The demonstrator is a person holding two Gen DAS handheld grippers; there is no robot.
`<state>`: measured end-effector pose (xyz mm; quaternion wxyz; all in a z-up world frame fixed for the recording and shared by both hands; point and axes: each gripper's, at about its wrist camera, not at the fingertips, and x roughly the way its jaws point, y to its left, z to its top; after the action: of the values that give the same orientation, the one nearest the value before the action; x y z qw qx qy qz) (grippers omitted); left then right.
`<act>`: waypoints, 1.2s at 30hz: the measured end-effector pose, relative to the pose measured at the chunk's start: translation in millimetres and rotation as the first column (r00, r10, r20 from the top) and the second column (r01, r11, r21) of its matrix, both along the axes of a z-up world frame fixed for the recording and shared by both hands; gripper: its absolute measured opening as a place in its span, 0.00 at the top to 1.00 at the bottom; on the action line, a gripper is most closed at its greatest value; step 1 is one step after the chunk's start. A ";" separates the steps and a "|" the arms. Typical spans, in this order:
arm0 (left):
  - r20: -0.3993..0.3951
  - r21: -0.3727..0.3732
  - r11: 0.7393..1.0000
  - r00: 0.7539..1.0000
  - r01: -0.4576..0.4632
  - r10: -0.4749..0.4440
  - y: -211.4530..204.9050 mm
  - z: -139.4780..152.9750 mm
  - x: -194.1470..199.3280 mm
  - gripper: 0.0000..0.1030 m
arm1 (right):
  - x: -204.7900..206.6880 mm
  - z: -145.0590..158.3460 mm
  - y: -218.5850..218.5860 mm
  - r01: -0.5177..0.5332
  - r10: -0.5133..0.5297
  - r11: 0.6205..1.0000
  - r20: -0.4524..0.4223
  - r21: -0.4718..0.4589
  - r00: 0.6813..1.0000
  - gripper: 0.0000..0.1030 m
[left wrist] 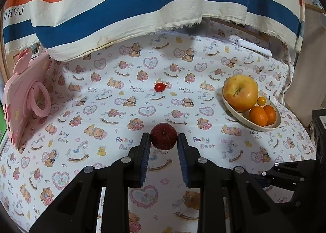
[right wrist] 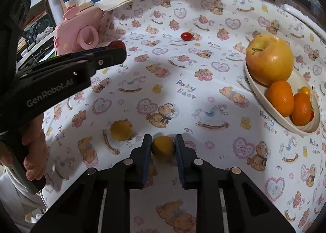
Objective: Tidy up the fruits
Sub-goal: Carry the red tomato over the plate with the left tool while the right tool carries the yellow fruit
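My left gripper [left wrist: 164, 139] is shut on a small dark red round fruit [left wrist: 164, 138], held above the bear-print cloth. My right gripper [right wrist: 163, 145] is shut on a small yellow round fruit [right wrist: 162, 146] that sits low at the cloth. A second yellow fruit [right wrist: 120, 130] lies just to its left. A cherry tomato [left wrist: 159, 87] [right wrist: 186, 36] lies alone farther back. The cream oval dish [left wrist: 230, 104] [right wrist: 256, 88] at the right holds a big yellow apple [left wrist: 241, 92] [right wrist: 270, 59], two small oranges [left wrist: 258, 115] [right wrist: 280, 97] and smaller fruits behind them.
The left gripper's black body [right wrist: 67, 74] and the hand holding it [right wrist: 33, 147] cross the left side of the right wrist view. A pink case with a ring [left wrist: 26, 98] [right wrist: 81, 33] leans at the back left. A striped "PARIS" cloth [left wrist: 122, 9] hangs over the back edge.
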<state>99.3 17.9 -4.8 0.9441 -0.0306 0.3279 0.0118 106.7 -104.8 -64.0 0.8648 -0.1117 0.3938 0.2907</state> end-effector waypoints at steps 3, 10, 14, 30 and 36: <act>0.006 -0.005 1.000 1.000 0.007 -0.007 0.7 0.8 -1.0 0.75 | -2.0 5.7 -3.3 0.014 -0.014 1.000 0.035 0.010 0.999 0.77; 0.035 -0.020 0.999 0.999 0.034 -0.033 -0.1 4.8 -4.8 0.75 | 1.5 23.1 -21.1 0.088 -0.094 0.994 0.086 0.072 0.992 0.77; 0.061 -0.010 1.000 0.998 0.030 -0.029 -6.5 10.1 -6.9 0.75 | 3.2 39.9 -36.2 0.141 -0.156 0.983 0.131 0.117 0.979 0.77; 0.212 0.069 0.984 0.961 0.165 -0.176 -90.1 107.2 7.4 0.75 | 3.4 159.9 -140.5 0.348 -0.461 0.875 0.358 0.337 0.812 0.77; 0.144 0.022 0.951 0.941 0.307 -0.307 -142.9 103.9 57.3 0.75 | 30.7 160.4 -179.7 0.401 -0.522 0.839 0.333 0.369 0.785 0.77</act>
<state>156.6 -125.0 99.1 0.9558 0.0196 0.2587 -0.1381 137.3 -284.5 96.4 0.9803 0.0517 0.1686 0.0892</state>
